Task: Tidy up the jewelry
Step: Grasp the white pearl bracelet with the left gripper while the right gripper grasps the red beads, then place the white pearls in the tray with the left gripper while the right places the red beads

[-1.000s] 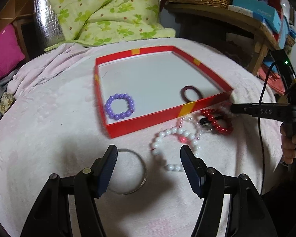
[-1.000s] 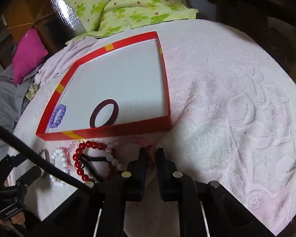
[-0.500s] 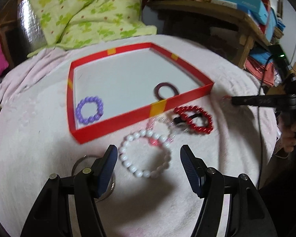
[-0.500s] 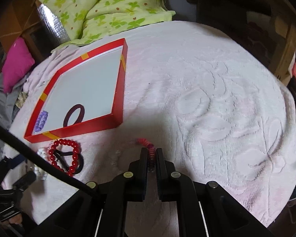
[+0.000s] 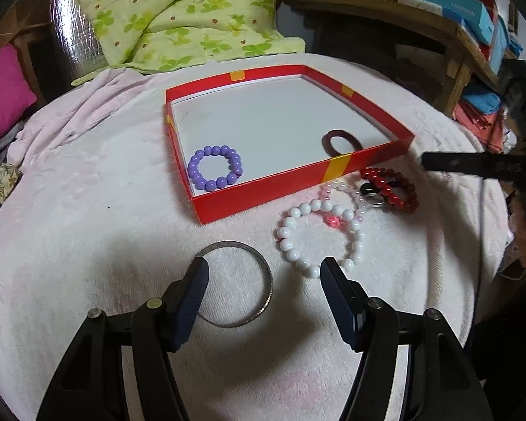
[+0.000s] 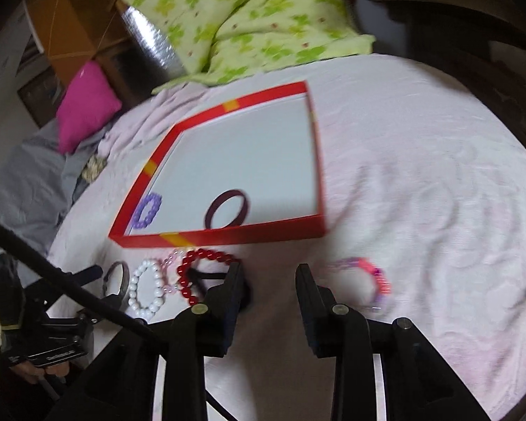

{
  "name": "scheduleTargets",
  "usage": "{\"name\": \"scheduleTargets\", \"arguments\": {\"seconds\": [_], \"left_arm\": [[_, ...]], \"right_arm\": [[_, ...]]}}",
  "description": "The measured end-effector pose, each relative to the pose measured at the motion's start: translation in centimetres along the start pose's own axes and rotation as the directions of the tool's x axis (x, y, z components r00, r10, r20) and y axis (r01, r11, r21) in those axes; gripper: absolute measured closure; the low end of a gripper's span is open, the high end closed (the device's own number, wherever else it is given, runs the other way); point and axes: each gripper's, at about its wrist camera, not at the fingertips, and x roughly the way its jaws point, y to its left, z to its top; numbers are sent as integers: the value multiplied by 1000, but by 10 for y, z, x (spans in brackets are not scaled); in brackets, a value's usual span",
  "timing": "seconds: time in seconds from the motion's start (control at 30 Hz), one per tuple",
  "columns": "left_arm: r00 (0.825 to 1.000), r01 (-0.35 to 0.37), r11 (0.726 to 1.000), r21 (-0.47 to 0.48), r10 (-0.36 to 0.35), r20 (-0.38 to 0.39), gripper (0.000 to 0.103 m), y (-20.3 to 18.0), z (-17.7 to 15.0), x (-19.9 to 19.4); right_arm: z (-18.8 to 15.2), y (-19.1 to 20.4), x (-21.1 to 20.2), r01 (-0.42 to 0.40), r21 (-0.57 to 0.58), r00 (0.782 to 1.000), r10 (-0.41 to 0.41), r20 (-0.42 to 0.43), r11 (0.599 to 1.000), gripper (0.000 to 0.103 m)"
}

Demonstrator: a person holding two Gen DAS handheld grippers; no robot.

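A red box (image 5: 263, 193) with a white floor holds a purple bead bracelet (image 5: 214, 168) and a dark maroon band (image 5: 342, 140). In front of it on the pink blanket lie a silver bangle (image 5: 235, 284), a white bead bracelet (image 5: 319, 235), a clear pink bead bracelet (image 5: 343, 193) and a red bead bracelet (image 5: 392, 189) with a black tie. My left gripper (image 5: 263, 277) stands open just over the bangle's near side. My right gripper (image 6: 268, 273) has its jaws opening with nothing between them. A pink-purple bracelet (image 6: 371, 277) lies just right of its fingers.
A green patterned quilt (image 5: 179, 17) and a magenta cushion (image 5: 3, 91) lie behind the box. At the back right stands a wooden shelf (image 5: 420, 24) with a basket and blue boxes. A black cable (image 6: 70, 287) crosses the right wrist view's lower left.
My right gripper went from shut on the pink-purple bracelet to open, and the bracelet now lies on the blanket to its right. Its view swung back toward the box. The left gripper stays open.
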Motion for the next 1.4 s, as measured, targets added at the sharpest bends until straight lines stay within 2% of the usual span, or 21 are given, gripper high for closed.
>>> {"name": "scheduleTargets", "arguments": {"seconds": [0.1, 0.2, 0.27, 0.3, 0.47, 0.53, 0.6, 0.73, 0.87, 1.13, 1.4], "left_arm": [[999, 44, 999, -16, -44, 7, 36, 0, 0, -3], [998, 59, 998, -17, -59, 14, 36, -4, 4, -1], [997, 69, 998, -13, -69, 18, 37, -8, 6, 1], [997, 75, 997, -10, -75, 18, 38, -9, 7, 2], [998, 63, 998, 27, -63, 11, 43, -14, 17, 18], [998, 55, 998, 18, -55, -3, 49, -12, 20, 28], [998, 70, 997, 24, -70, -10, 62, -11, 21, 34], [996, 86, 993, 80, -84, -26, 74, -17, 20, 43], [993, 120, 987, 105, -118, -26, 92, -21, 17, 40], [991, 137, 980, 142, -136, -16, 93, -27, 4, 20], [984, 162, 983, 92, -168, 59, 93, -16, 9, -12]], "right_arm": [[-1, 10, 15, 28, -9, 999, -28, -37, 1000, 69], [-2, 15, 32, 46, -12, 996, -47, -76, 999, 73], [-4, 18, 38, 73, -42, 994, -76, -74, 996, 89], [-4, 19, 39, 73, -52, 995, -77, -68, 996, 92], [-3, 12, 31, 98, -49, 994, -100, -37, 994, 93], [-3, 4, 28, 90, -26, 995, -91, -36, 996, 93], [-3, -3, 23, 81, -3, 996, -81, -30, 997, 93], [-2, -13, 14, 59, 38, 998, -58, -17, 998, 93], [-1, -21, 12, 60, 65, 998, -59, -16, 996, 93], [3, -18, 0, 29, 66, 999, -30, 19, 997, 93], [12, 0, -19, -83, 54, 992, 77, 97, 995, 93]]}}
